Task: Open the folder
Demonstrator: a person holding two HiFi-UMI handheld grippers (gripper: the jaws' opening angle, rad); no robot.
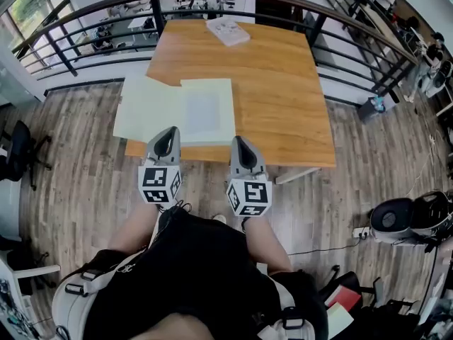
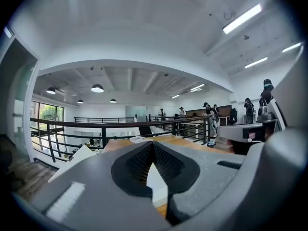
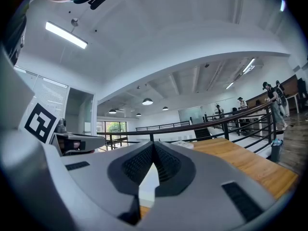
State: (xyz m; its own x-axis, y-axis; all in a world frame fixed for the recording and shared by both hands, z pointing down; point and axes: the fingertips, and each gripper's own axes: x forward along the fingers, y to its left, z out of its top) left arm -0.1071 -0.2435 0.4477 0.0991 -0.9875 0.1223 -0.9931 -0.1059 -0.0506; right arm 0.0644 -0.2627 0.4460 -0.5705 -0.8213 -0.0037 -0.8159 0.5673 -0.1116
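Note:
The folder (image 1: 202, 112) lies open and flat on the front left part of the wooden table (image 1: 283, 91). Its left flap (image 1: 145, 108) hangs past the table's left edge. My left gripper (image 1: 165, 137) is shut and empty at the folder's near edge. The right gripper (image 1: 241, 147) is shut and empty too, at the folder's near right corner. In the left gripper view the jaws meet at the tips (image 2: 153, 144), with the pale folder (image 2: 157, 186) showing below them. The right gripper view shows its jaws (image 3: 154, 147) closed the same way over the pale sheet (image 3: 147, 189).
A white booklet (image 1: 228, 30) lies at the table's far end. A dark metal railing (image 1: 85, 27) runs behind and beside the table. An office chair (image 1: 18, 151) stands on the left, and bags with a cable (image 1: 407, 218) lie on the wooden floor at right.

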